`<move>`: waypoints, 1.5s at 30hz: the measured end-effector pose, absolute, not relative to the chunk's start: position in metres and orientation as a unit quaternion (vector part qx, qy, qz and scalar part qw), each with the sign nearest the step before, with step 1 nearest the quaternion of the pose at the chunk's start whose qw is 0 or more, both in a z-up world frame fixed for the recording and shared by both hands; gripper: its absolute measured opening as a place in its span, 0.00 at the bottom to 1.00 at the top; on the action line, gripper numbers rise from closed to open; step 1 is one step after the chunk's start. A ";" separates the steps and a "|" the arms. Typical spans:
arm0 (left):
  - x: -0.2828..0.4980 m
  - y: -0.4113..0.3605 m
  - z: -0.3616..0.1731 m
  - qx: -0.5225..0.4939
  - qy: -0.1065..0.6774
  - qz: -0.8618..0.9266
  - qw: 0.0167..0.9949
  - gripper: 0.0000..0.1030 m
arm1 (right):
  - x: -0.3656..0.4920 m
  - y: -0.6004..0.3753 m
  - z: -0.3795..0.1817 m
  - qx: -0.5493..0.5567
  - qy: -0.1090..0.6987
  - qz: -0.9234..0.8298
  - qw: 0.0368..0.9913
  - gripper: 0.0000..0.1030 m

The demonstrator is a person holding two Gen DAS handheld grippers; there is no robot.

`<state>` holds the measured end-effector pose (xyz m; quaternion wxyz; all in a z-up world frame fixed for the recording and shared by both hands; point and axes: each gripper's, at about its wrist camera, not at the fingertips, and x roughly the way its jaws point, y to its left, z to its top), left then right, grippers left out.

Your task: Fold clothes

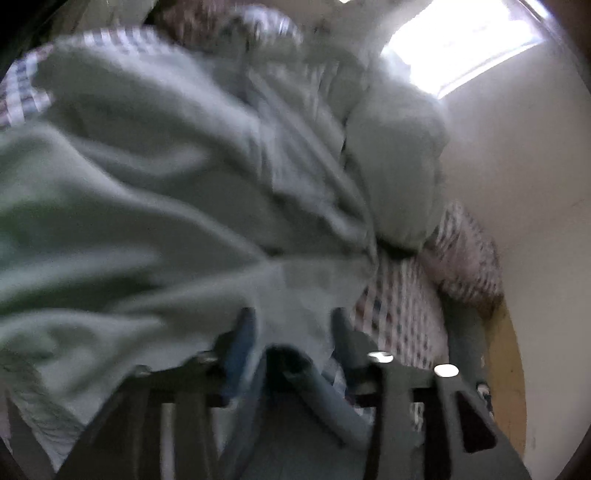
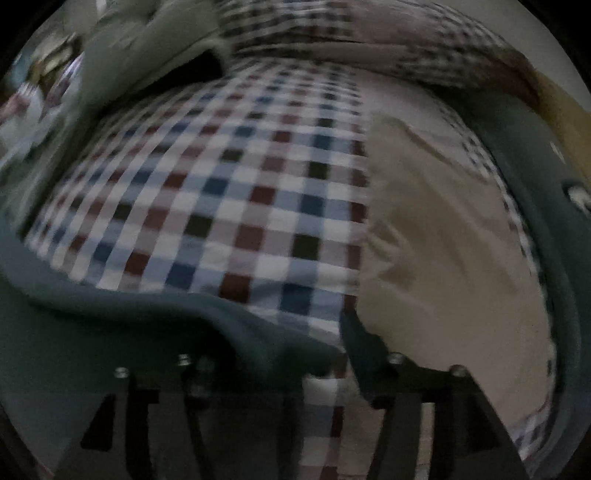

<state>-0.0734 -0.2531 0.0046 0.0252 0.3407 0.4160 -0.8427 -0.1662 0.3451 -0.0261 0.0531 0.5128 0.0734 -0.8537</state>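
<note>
In the left wrist view a pale green garment (image 1: 177, 177) fills most of the frame, bunched and blurred. My left gripper (image 1: 293, 325) is shut on a fold of its cloth. In the right wrist view my right gripper (image 2: 317, 343) hovers low over the checked bedsheet (image 2: 236, 184). Its jaws stand apart with only sheet showing between them. A dark teal garment (image 2: 110, 325) drapes over its left finger. A beige garment (image 2: 443, 251) lies flat just right of its right finger. The pale green garment also shows at the upper left (image 2: 147, 40).
The checked bedsheet (image 1: 402, 306) also shows in the left wrist view. A white wall (image 1: 517, 184) and a bright window (image 1: 461, 44) stand on the right there. A checked pillow (image 2: 369, 33) lies at the far end of the bed. A dark teal band (image 2: 546, 206) curves along the right side.
</note>
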 end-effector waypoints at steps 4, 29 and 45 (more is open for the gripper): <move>-0.051 -0.262 0.011 0.321 0.408 -0.854 0.019 0.58 | -0.156 0.363 -0.005 0.454 0.065 -0.887 -0.050 0.64; 0.121 -0.173 -0.046 0.377 0.194 -0.905 0.034 0.69 | 0.045 0.231 -0.021 0.374 -0.047 -0.925 0.052 0.66; 0.163 -0.127 -0.049 0.360 0.129 -0.924 -0.019 0.69 | 0.189 0.080 -0.040 0.249 0.198 -0.934 0.166 0.68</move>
